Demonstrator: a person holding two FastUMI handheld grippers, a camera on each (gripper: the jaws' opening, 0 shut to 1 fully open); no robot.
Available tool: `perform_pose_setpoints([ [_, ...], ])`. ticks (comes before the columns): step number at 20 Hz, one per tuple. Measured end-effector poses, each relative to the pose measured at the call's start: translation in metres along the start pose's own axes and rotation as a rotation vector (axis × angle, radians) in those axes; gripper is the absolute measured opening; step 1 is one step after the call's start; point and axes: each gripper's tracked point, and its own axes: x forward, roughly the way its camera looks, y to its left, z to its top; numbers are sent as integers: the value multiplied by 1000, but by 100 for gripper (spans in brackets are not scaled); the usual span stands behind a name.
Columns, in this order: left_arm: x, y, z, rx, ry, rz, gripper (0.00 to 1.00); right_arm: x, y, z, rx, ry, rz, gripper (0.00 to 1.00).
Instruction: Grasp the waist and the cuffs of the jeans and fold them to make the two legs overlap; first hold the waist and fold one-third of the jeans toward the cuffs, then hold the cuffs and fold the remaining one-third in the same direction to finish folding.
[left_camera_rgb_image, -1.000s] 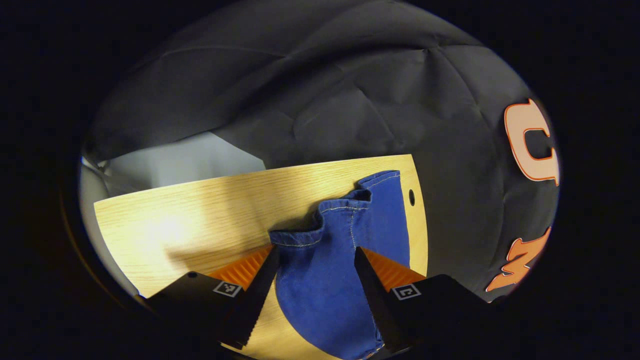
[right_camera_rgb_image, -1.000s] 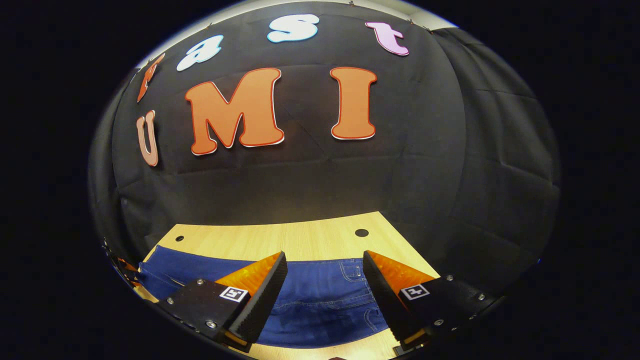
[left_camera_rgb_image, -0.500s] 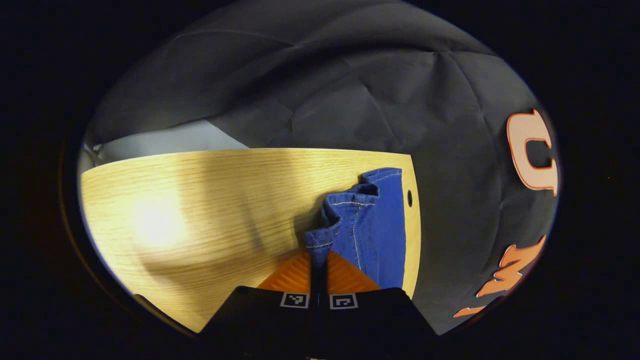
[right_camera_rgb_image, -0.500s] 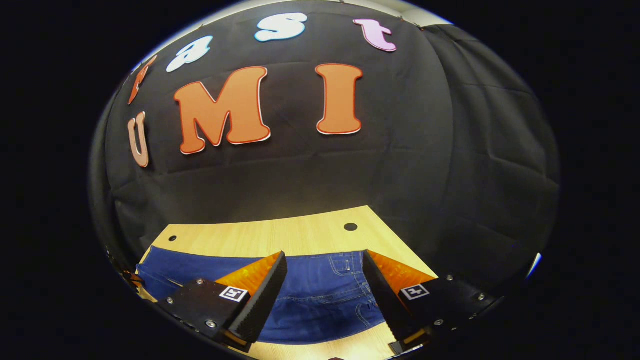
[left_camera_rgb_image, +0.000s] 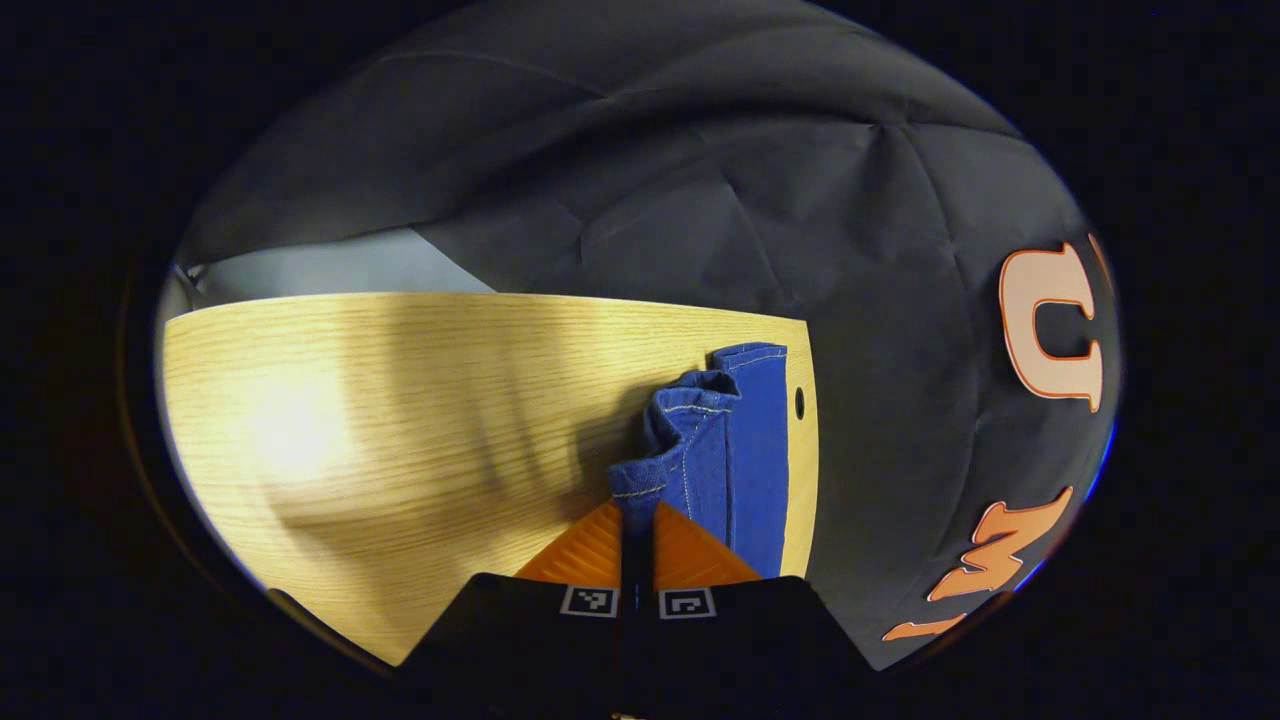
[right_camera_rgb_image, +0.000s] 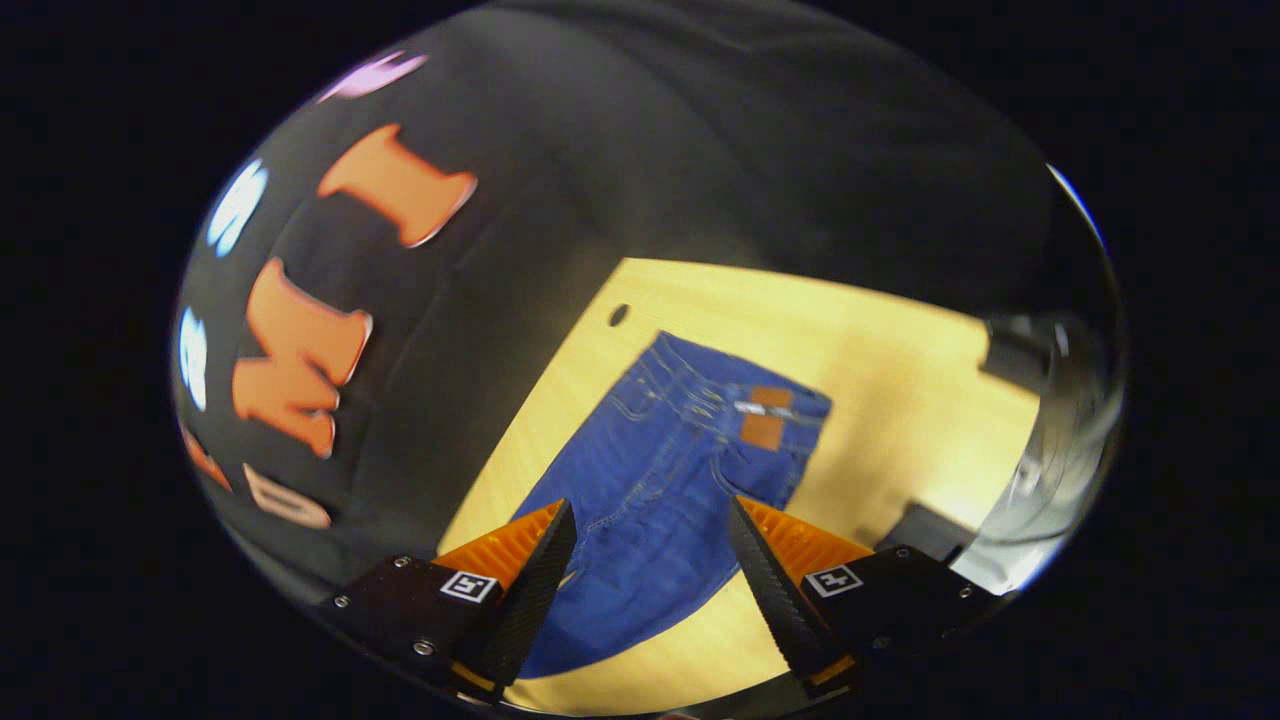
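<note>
Blue jeans lie on a light wooden table. In the left gripper view my left gripper (left_camera_rgb_image: 636, 512) is shut on the hem of the nearer cuff (left_camera_rgb_image: 640, 478), which bunches up from the table; the other cuff (left_camera_rgb_image: 752, 400) lies flat beside it. In the right gripper view the waist (right_camera_rgb_image: 745, 398) with its brown patch lies ahead, and the seat of the jeans (right_camera_rgb_image: 650, 500) runs down between the fingers. My right gripper (right_camera_rgb_image: 652, 540) is open above the jeans and holds nothing.
The wooden table (left_camera_rgb_image: 400, 400) stretches left of the cuffs, with a small hole (left_camera_rgb_image: 799, 403) near its far edge. Another hole (right_camera_rgb_image: 619, 314) sits by the waist. A dark object (right_camera_rgb_image: 925, 530) stands at the table's right edge. Black cloth walls surround the table.
My left gripper closed on the cuff hem and drew it up into a bunch. My right gripper swung round from facing the back wall to facing the waist, staying open.
</note>
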Motion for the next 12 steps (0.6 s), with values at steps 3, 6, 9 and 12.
perform_pose_setpoints([
  [3, -4, -1, 1, 4, 8, -10, 0, 29, -40, -17, 43, 54, -112, 96],
  [6, -17, -9, -1, -3, 21, -26, 1, 53, -54, 4, 92, 23, -153, 96],
  [9, -20, -13, -3, -13, 33, -36, 0, 74, -64, 12, 36, 32, -198, 96],
  [12, -17, -13, -3, -20, 40, -35, 1, 89, -64, 11, 10, 45, -216, 96],
])
